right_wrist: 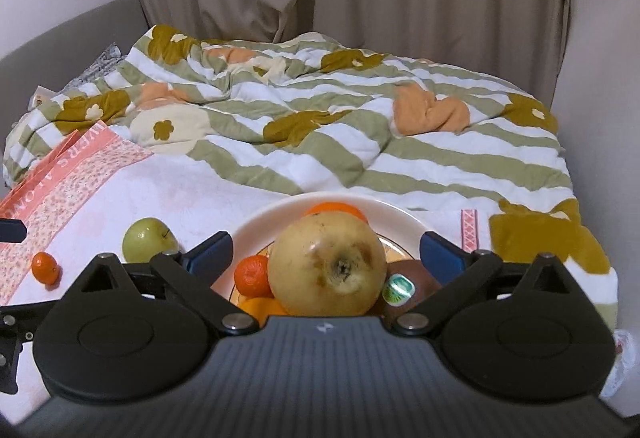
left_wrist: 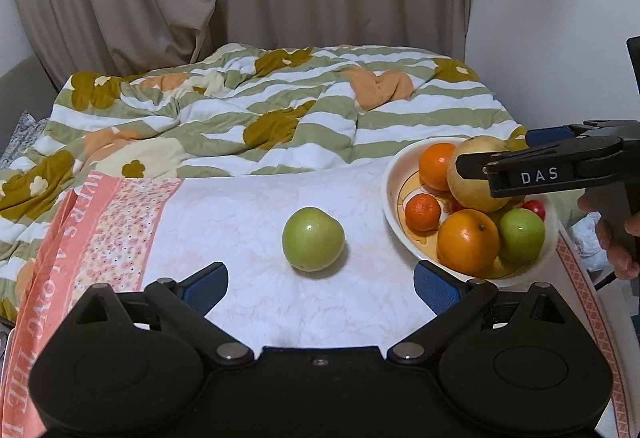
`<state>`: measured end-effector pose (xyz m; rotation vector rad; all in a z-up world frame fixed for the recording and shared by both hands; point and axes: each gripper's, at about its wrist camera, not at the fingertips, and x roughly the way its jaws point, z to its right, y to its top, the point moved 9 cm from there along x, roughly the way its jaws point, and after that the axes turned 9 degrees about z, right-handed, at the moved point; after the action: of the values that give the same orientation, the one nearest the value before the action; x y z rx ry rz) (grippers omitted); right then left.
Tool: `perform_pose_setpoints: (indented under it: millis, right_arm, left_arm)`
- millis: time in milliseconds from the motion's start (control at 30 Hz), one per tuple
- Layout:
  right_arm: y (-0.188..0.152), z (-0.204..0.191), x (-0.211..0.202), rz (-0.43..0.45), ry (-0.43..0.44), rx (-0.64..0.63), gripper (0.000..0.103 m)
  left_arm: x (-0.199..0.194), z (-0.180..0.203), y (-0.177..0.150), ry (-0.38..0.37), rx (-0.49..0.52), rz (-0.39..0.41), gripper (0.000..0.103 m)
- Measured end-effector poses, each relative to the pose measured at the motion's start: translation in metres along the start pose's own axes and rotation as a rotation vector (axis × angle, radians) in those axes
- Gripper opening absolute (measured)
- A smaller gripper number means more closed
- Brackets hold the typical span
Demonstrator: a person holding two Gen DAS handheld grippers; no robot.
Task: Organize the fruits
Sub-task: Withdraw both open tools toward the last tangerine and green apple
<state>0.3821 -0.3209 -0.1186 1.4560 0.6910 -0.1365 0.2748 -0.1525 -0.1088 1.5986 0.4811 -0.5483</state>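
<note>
While the white plate [left_wrist: 394, 194] sits on the pink cloth [left_wrist: 240, 206] | right gripper [right_wrist: 324, 250]: jaws spread wide over the plate, clear of the yellow pear [right_wrist: 326, 262] lying on its fruit | left gripper [left_wrist: 320, 280]: jaws apart, empty | green apple [left_wrist: 313, 244]: on cloth, left of the plate, apart from it

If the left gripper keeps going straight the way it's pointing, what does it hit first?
Most likely the green apple lying alone on the pink cloth; it sits centred ahead of the open left gripper, with nothing between. Depth is hard to judge.
</note>
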Motion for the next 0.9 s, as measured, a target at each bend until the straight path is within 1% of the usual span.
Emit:
perform_pose_setpoints:
  millis: [233, 400, 567, 767, 833, 900]
  right_arm:
    - [0.005, -0.001, -0.039, 0.028, -0.018, 0.006, 0.103]
    - [0.013, -0.008, -0.073, 0.055, -0.036, -0.020, 0.103]
    - [0.021, -0.020, -0.109, 0.086, -0.037, -0.044, 0.103]
    - [0.027, -0.039, -0.137, 0.107, -0.012, -0.047, 0.103]
    - [0.028, -0.046, -0.142, 0.109, -0.002, -0.049, 0.103]
    - [0.029, -0.054, -0.144, 0.105, 0.003, -0.050, 0.103]
  left_arm:
    - [-0.028, 0.008, 0.003, -0.002, -0.001, 0.050, 0.101]
    - [-0.055, 0.009, 0.006, 0.008, -0.009, 0.095, 0.101]
    - [-0.088, 0.006, 0.009, 0.020, -0.023, 0.150, 0.101]
    - [-0.125, -0.011, 0.013, 0.081, -0.013, 0.203, 0.102]
    - [-0.134, -0.022, 0.011, 0.103, -0.013, 0.212, 0.103]
    - [-0.138, -0.033, 0.008, 0.111, -0.017, 0.206, 0.103]
